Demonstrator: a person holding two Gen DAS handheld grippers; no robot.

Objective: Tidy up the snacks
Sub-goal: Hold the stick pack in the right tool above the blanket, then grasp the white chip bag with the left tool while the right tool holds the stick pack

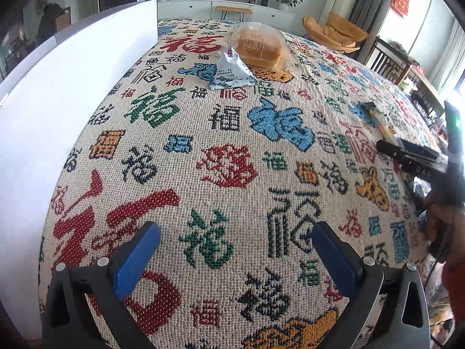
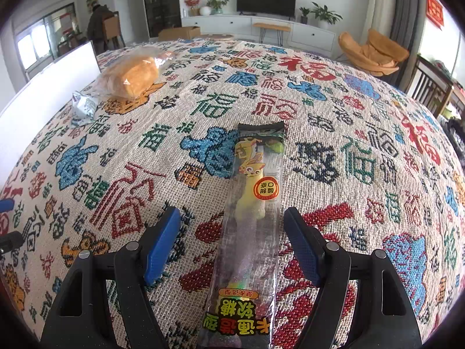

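Observation:
A long clear candy packet (image 2: 252,215) with a yellow gummy lies flat on the patterned cloth, running between the open fingers of my right gripper (image 2: 232,229), which is not closed on it. The packet also shows far right in the left wrist view (image 1: 380,122). A bagged bread loaf (image 1: 258,46) and a small white-blue triangular snack pack (image 1: 231,71) lie at the far side, also in the right wrist view, loaf (image 2: 133,77) and pack (image 2: 84,107). My left gripper (image 1: 235,244) is open and empty over bare cloth.
A white box wall (image 1: 58,93) stands along the left edge of the table, also seen in the right wrist view (image 2: 49,87). The right gripper's body (image 1: 415,160) shows at the right of the left wrist view. Chairs and a TV cabinet stand beyond the table.

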